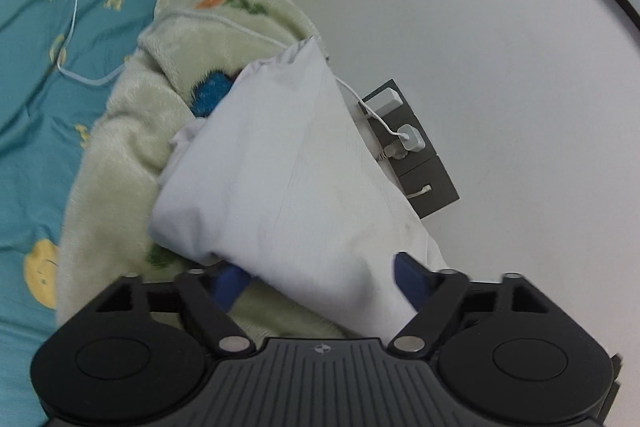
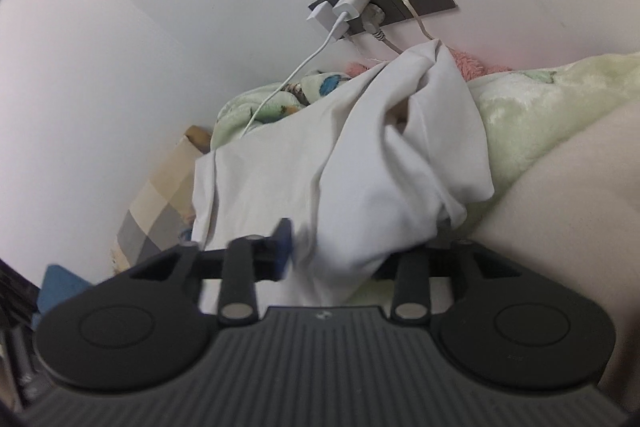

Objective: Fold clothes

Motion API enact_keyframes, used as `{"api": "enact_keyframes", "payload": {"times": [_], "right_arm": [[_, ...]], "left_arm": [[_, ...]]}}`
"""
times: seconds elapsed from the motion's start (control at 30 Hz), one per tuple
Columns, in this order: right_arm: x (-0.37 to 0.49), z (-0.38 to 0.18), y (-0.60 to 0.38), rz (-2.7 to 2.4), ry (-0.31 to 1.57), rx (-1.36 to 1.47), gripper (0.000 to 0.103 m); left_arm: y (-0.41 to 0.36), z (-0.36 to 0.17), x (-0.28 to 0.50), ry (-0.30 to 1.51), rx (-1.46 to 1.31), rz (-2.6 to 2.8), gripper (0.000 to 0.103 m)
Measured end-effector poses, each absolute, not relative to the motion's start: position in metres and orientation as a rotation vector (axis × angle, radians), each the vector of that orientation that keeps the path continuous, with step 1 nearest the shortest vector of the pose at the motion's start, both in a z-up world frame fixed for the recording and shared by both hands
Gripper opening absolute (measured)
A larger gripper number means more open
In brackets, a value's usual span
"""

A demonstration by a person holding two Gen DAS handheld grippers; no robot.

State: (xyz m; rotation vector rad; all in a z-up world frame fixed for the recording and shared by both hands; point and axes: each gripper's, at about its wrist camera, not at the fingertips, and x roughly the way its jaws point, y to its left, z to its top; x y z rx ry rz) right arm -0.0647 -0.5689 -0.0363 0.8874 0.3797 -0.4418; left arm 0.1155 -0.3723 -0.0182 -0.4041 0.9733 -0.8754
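A white garment (image 1: pixel 288 163) lies bunched on a pale green fleece blanket (image 1: pixel 120 147) by the wall. My left gripper (image 1: pixel 322 281) is open wide, and the garment's near end hangs loosely between its blue pads (image 1: pixel 232 283) without being pinched. In the right wrist view the same white garment (image 2: pixel 328 167) drapes over the blanket (image 2: pixel 532 115). My right gripper (image 2: pixel 344 255) is open too. Its left blue pad (image 2: pixel 282 247) stands clear at the cloth's edge, and the right finger is hidden under the fabric.
A dark wall socket plate (image 1: pixel 416 151) with white chargers and a cable (image 2: pixel 288 83) sits just behind the garment. A teal patterned bedsheet (image 1: pixel 36 75) spreads to the left. A checked pillow (image 2: pixel 160 195) leans on the wall, and a pink fluffy item (image 2: pixel 468 61) lies behind.
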Motion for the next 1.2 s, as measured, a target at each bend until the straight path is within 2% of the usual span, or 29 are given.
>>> {"api": "enact_keyframes", "payload": {"times": [0.03,0.1,0.17,0.4,0.47,0.53,0.8,1.2], "right_arm": [[-0.069,-0.029,-0.56,-0.468,0.375,0.83,0.065],[-0.081,-0.016,-0.544,-0.48,0.352,0.748,0.073],[-0.095,-0.005,-0.531,-0.478,0.341,0.706,0.073],[-0.138,0.045,-0.475,-0.466,0.272,0.506,0.074],[-0.149,0.057,-0.458,-0.453,0.255,0.456,0.088],[-0.16,0.066,-0.441,-0.447,0.241,0.416,0.095],[-0.191,0.085,-0.393,-0.423,0.215,0.317,0.095],[-0.209,0.076,-0.346,-0.418,0.227,0.236,0.095]], "left_arm": [[-0.366,-0.008,0.107,0.95,-0.365,-0.87,0.09],[-0.35,0.012,0.09,0.9,-0.306,-0.86,0.096],[-0.332,0.031,0.07,0.85,-0.267,-0.852,0.101],[-0.266,0.097,-0.007,0.617,-0.107,-0.807,0.103],[-0.248,0.113,-0.03,0.559,-0.059,-0.793,0.103],[-0.234,0.125,-0.052,0.503,-0.007,-0.766,0.103],[-0.194,0.153,-0.119,0.373,0.153,-0.693,0.103],[-0.162,0.142,-0.155,0.322,0.167,-0.696,0.103]]}}
